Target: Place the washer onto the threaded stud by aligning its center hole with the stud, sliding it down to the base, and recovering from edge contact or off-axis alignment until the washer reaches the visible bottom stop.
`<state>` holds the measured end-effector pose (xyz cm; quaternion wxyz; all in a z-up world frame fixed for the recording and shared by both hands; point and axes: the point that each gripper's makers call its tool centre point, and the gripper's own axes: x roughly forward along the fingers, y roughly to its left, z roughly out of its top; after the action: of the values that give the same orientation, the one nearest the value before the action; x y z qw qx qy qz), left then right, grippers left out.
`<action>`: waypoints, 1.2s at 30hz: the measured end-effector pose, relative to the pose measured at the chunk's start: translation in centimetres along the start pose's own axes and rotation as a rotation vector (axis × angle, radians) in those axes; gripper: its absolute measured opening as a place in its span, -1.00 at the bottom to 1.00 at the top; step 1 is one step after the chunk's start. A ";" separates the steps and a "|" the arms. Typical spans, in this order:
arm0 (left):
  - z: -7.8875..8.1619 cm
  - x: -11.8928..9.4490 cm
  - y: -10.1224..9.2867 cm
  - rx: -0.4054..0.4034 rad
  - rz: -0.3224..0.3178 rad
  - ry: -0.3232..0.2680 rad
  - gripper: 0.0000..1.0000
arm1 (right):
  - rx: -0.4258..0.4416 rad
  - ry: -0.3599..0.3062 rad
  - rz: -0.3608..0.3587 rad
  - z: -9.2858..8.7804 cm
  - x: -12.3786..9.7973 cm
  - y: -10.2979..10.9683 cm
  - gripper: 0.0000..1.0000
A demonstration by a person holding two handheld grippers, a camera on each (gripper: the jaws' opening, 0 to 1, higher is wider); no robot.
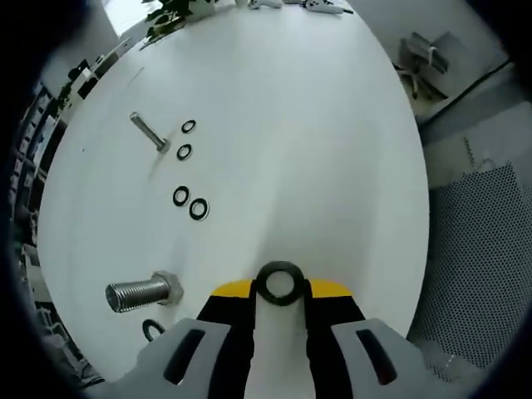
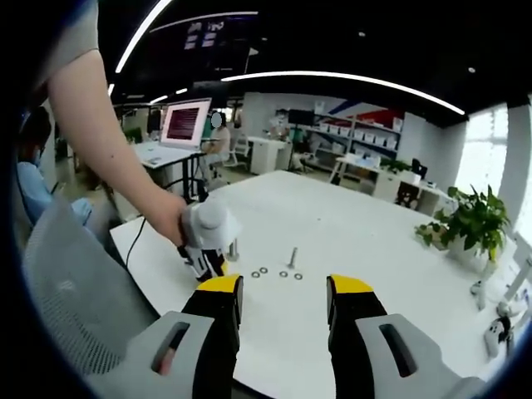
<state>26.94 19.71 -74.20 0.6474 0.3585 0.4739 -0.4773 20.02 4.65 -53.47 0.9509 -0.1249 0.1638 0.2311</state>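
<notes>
Washer gripped, stud not yet reached

The left gripper is clamped on a black washer above the white table; the large threaded stud stands apart to one side (still bare). The right gripper hangs with jaws apart, empty.

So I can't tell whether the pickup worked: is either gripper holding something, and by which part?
The left gripper pinches a black washer by its outer rim. The right gripper is open, holding nothing.
</notes>
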 end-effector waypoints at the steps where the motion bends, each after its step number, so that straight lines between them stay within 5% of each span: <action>1: 0.0 0.0 0.0 0.001 0.002 -0.003 -0.59 | 0.000 0.001 0.001 0.0 0.0 0.0 -0.15; 14: -1.2 -0.6 0.8 -0.020 0.010 0.008 -0.60 | -0.010 0.005 0.001 -0.1 0.1 0.1 -0.15; 36: 0.5 -5.0 2.7 0.041 0.041 -0.050 -0.60 | -0.017 0.011 0.003 -0.1 0.1 0.2 -0.15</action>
<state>29.20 21.38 -69.23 0.6612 0.3692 0.4400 -0.4825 20.00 4.79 -53.66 0.9485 -0.1342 0.1673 0.2332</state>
